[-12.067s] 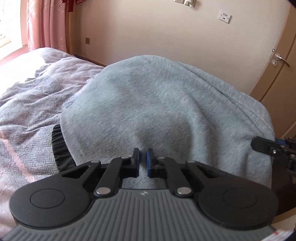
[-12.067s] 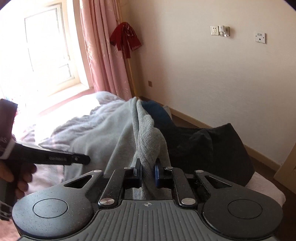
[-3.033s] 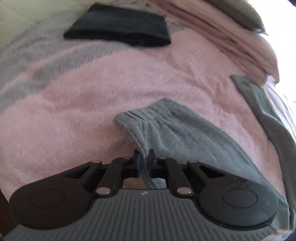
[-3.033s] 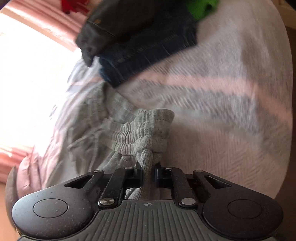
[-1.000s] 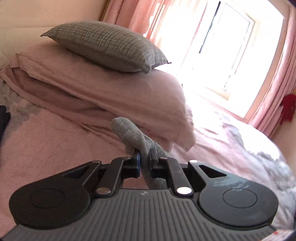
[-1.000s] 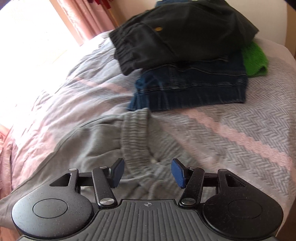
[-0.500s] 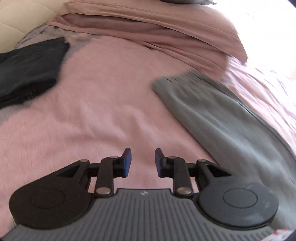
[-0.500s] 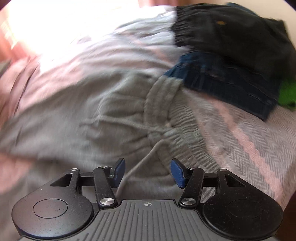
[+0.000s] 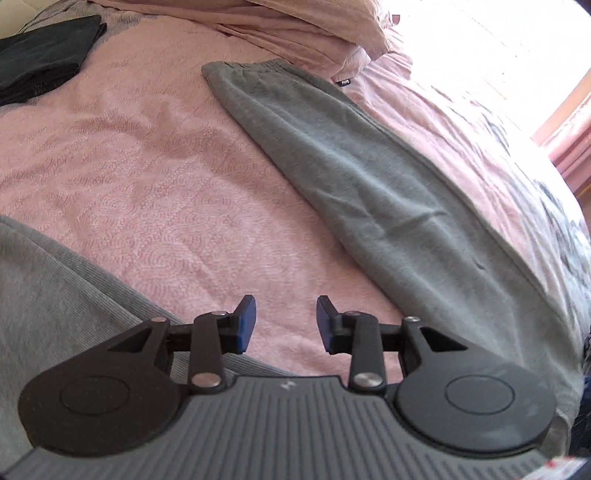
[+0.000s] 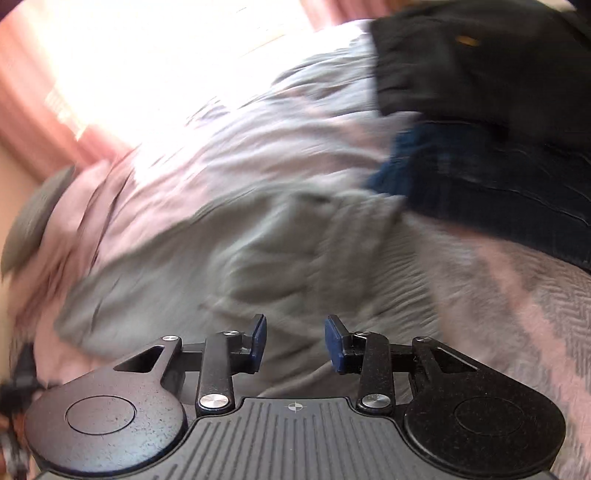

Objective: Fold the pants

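Observation:
The grey sweatpants lie spread on the pink bedspread (image 9: 129, 177). One leg (image 9: 369, 177) runs from its cuff near the pillows down to the lower right of the left wrist view; the other leg (image 9: 48, 295) crosses the lower left corner. My left gripper (image 9: 285, 320) hovers over bare bedspread between the two legs, its jaws opening with nothing between them. In the blurred right wrist view, my right gripper (image 10: 295, 341) hangs over the waistband end of the sweatpants (image 10: 277, 258). Its jaws are closing and the pads press on nothing.
A folded dark garment (image 9: 40, 62) lies at the far left near the headboard, and pink pillows (image 9: 314, 26) sit at the top. Beside the waistband lie dark blue jeans (image 10: 498, 195) with a black garment (image 10: 480, 62) on them. Pink curtains (image 10: 40, 92) frame a bright window.
My left gripper let go of the leg cuff, opened and swung back over the bedspread between the legs. My right gripper turned over the waistband and its jaws narrowed.

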The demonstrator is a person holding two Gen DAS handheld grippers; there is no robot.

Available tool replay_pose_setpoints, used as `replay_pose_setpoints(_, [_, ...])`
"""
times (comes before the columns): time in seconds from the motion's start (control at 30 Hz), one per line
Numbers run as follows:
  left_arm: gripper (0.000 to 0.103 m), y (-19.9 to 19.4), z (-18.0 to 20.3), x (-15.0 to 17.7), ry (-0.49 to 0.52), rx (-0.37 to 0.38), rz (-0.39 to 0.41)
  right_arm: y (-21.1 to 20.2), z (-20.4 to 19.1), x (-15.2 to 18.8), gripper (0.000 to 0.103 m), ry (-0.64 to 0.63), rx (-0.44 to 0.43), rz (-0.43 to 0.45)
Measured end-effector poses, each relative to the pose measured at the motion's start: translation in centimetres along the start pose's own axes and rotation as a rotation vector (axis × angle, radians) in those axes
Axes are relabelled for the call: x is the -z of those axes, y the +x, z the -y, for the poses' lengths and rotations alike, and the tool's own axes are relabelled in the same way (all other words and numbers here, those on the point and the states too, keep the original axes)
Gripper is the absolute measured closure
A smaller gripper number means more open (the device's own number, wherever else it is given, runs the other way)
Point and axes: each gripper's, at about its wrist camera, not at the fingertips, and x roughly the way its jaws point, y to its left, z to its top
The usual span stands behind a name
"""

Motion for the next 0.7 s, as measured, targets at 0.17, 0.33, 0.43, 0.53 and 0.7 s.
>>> replay_pose_setpoints(0.17, [0.069,-1.1,1.4,0.7,0.002,-0.013,0.008,4.6,5.6,-3.4,0.070,0.172,-0.112,-0.015])
replay_pose_setpoints(0.33, [0.069,-1.6,2.1,2.2,-0.001,-0.045,-0.013,7.5,8.6,-4.1,0.070,0.305,-0.218,-0.006])
replay_pose_setpoints(0.43, [0.069,-1.8,2.4,2.8,-0.015,-0.057,-0.015,6.9,8.8,-4.7,0.088,0.256,-0.264,0.052])
replay_pose_setpoints(0.53, [0.069,-2.1,3.1,2.8,0.000,-0.067,0.000,3.7,8.6,-5.6,0.103,0.183,-0.175,0.209])
replay_pose_setpoints(0.7, [0.069,-1.7,4.5,3.1,0.020,-0.062,-0.006,5.5,10.7,-7.4,0.103,0.231,-0.052,0.063])
